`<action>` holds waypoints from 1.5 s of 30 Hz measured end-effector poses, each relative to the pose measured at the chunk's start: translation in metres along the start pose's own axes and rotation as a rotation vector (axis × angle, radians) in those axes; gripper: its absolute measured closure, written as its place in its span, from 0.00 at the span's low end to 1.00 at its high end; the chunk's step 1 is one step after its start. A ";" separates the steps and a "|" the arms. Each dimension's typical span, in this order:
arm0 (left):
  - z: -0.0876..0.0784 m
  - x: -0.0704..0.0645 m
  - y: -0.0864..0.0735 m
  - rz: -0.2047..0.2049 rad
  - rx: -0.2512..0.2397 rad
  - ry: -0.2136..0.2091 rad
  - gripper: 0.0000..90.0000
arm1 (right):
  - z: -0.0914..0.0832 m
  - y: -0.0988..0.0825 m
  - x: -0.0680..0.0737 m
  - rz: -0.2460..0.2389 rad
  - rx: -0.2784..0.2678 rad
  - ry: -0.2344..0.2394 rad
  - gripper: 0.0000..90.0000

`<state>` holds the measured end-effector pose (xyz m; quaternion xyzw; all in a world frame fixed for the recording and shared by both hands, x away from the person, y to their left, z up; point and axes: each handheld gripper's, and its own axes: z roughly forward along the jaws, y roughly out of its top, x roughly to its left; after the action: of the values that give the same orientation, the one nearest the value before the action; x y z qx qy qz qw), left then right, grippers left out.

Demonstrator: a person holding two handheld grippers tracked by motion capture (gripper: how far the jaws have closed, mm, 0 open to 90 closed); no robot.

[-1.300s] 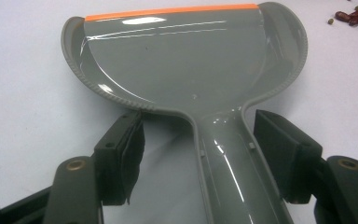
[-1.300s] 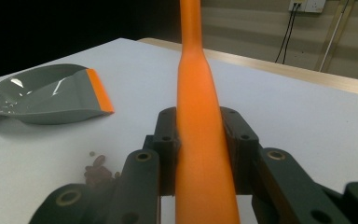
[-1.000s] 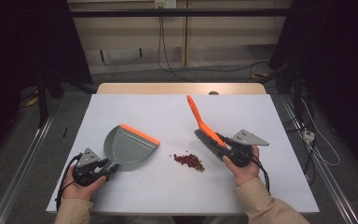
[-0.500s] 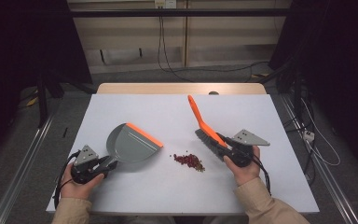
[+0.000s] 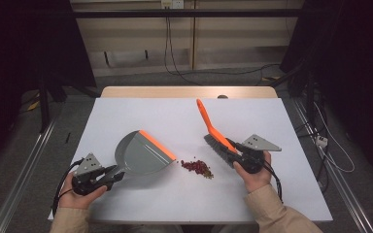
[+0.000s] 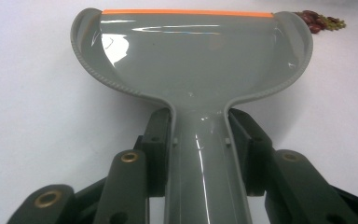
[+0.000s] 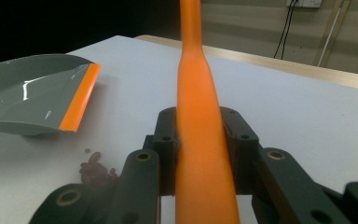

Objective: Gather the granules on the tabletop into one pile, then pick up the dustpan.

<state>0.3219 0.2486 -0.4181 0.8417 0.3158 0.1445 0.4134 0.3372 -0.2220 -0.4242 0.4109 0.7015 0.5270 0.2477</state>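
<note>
A grey dustpan [image 5: 138, 154] with an orange lip rests on the white table [image 5: 175, 116], lip turned toward a small pile of red beans [image 5: 197, 167]. My left gripper [image 5: 114, 174] is shut on the dustpan's handle; in the left gripper view the jaws of the gripper [image 6: 200, 140] clamp both sides of the handle, with the pan [image 6: 191, 56] ahead and the beans [image 6: 319, 21] past its far right corner. My right gripper [image 5: 236, 154] is shut on the orange-handled brush [image 5: 213, 133], bristles down just right of the beans. The brush handle [image 7: 198, 93] runs between the jaws of my right gripper [image 7: 200, 140].
The table's wooden far edge [image 5: 189, 91] lies beyond the white top. Cables and metal rails run along the floor on both sides. In the right gripper view the dustpan [image 7: 32, 93] and beans [image 7: 95, 168] lie to the left.
The dustpan has swung a little, bringing its orange lip closer to the beans. The right hand and brush have stayed put.
</note>
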 end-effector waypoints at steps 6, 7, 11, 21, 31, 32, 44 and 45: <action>-0.003 -0.004 0.001 0.018 -0.003 -0.021 0.70 | 0.000 -0.001 -0.001 0.007 0.001 0.000 0.79; -0.004 -0.005 0.001 0.022 -0.006 -0.028 0.70 | 0.000 -0.001 -0.001 0.009 0.002 0.001 0.79; -0.005 -0.009 0.000 0.038 0.003 -0.051 0.70 | -0.001 0.000 -0.002 0.007 -0.003 -0.003 0.79; -0.004 -0.015 -0.002 0.053 0.010 -0.096 0.70 | -0.001 0.000 -0.003 0.002 0.001 -0.005 0.79; -0.001 -0.019 -0.002 0.076 0.033 -0.124 0.70 | -0.001 -0.001 -0.004 0.007 0.008 -0.008 0.79; -0.001 -0.020 -0.001 0.083 0.037 -0.121 0.70 | -0.001 -0.001 -0.004 0.006 0.006 -0.006 0.79; 0.007 -0.023 -0.003 0.100 0.062 -0.157 0.70 | 0.004 -0.006 -0.001 -0.005 0.038 -0.011 0.79; 0.008 -0.024 -0.003 0.099 0.066 -0.163 0.70 | 0.004 -0.007 0.000 -0.006 0.044 -0.012 0.79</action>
<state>0.3066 0.2296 -0.4246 0.8784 0.2435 0.0853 0.4022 0.3384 -0.2207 -0.4319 0.4174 0.7125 0.5083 0.2446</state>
